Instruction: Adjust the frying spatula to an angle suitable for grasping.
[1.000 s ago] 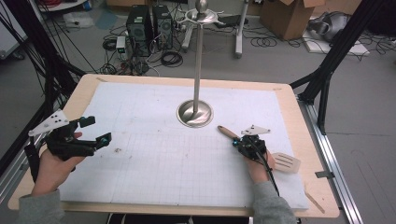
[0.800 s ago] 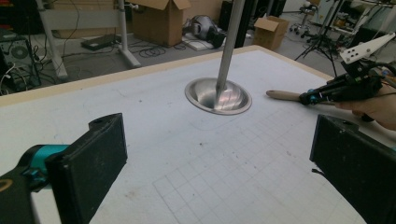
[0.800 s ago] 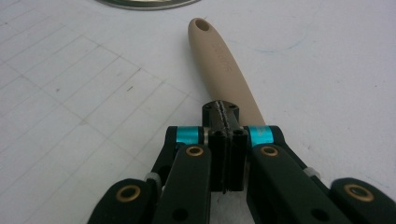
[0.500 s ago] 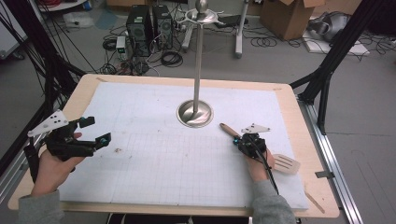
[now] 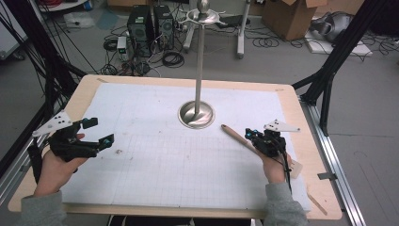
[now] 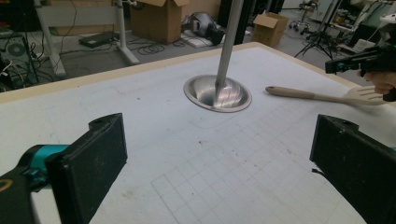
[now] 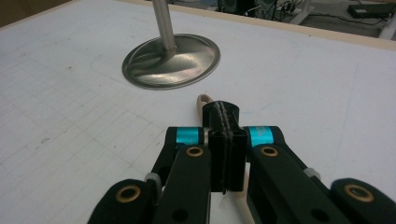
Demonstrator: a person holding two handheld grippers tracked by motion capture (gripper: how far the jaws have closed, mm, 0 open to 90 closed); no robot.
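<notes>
A wooden spatula (image 5: 235, 135) lies on the white gridded mat, its handle pointing toward the metal stand's round base (image 5: 195, 114) and its slotted head (image 6: 364, 94) by the person's right hand. My right gripper (image 5: 249, 133) hovers just over the handle with its jaws pressed flat together; the handle tip (image 7: 203, 101) peeks out beyond and below them. From the left gripper view the right gripper (image 6: 334, 66) sits clearly above the spatula (image 6: 303, 93). My left gripper (image 5: 99, 132) rests at the mat's left side, jaws wide apart (image 6: 219, 158) with nothing between them.
A tall metal pole (image 5: 200, 61) rises from the base at the mat's centre. The wooden table edge (image 5: 306, 122) frames the mat. Black frame struts (image 5: 329, 70), cables and boxes stand on the floor beyond.
The right hand has lifted a little over the spatula handle, jaws still together. The left hand and its gripper have stayed put.
</notes>
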